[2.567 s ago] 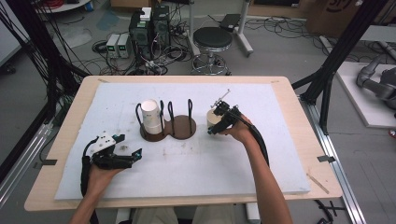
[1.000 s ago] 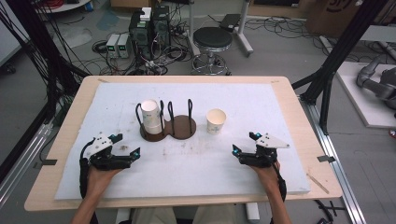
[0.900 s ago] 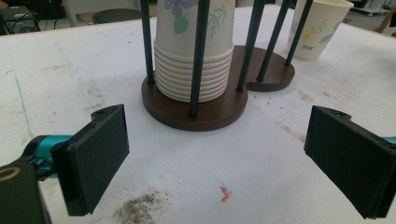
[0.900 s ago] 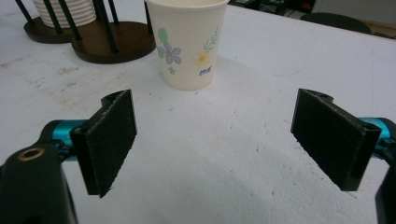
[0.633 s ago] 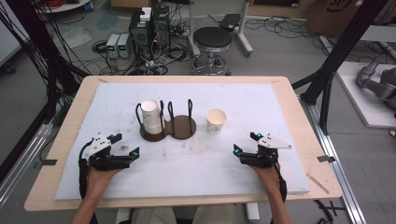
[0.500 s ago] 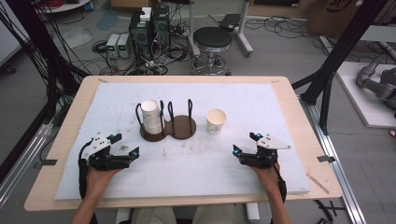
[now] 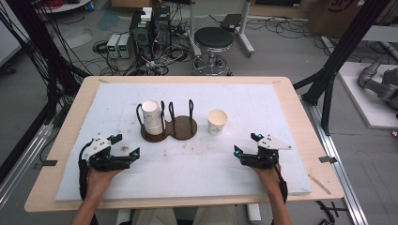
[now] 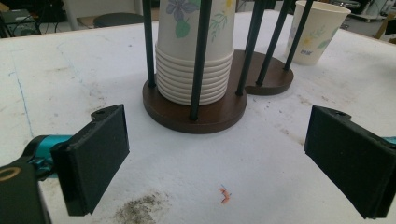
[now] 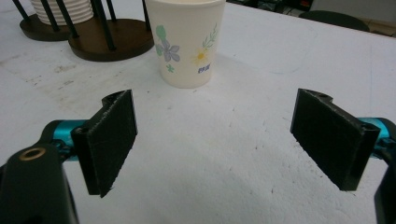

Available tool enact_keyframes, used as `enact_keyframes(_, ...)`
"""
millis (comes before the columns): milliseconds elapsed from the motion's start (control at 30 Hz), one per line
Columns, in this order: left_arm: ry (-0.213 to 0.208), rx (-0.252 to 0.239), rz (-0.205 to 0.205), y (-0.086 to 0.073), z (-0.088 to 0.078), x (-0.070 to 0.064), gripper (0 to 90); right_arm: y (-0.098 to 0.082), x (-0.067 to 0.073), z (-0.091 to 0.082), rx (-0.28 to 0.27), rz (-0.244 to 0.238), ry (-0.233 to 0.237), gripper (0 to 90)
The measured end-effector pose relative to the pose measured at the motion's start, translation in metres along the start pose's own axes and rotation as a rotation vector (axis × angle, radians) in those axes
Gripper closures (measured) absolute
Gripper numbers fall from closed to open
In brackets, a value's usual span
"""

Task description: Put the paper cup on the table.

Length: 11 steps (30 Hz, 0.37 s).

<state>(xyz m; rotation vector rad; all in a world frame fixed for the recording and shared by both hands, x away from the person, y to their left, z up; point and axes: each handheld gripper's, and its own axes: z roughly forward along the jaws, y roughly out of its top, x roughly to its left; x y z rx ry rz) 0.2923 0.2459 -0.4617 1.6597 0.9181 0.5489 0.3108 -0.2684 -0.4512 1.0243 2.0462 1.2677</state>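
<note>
a single paper cup [image 7: 217, 121] stood upright on the white table cover [image 7: 263, 103], a little right of centre in the high view, well apart from both grippers. in the right gripper view that cup [image 9: 186, 42] sat at the upper middle of the frame, beyond the two black pads [image 9: 112, 140] and roughly centred between them, touching neither. the right gripper [image 7: 246, 149] rested at the lower right of the high view, its jaws spread wide and released, with nothing between them but bare cover. the left gripper [image 7: 127, 146] rested at the lower left, its jaws likewise spread wide and released, holding nothing. in the left gripper view a stack of paper cups [image 8: 194, 51] stood in the upper middle, ahead of the pads [image 8: 93, 156] and clear of them, inside the near ring of a dark wooden holder [image 8: 219, 109] with thin black posts. there were two grippers, one loose cup, one nested stack whose cups were too tightly packed to count, and one holder with two round bases, the farther base [image 8: 273, 79] standing empty.
</note>
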Motion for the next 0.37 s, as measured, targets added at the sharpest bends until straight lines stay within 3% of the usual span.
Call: enact_keyframes(367, 0.007, 0.003, -0.003, 0.0000, 0.0003, -0.0005, 6.6, 0.0002, -0.0009, 0.0004, 0.007, 0.017, 0.008, 15.2)
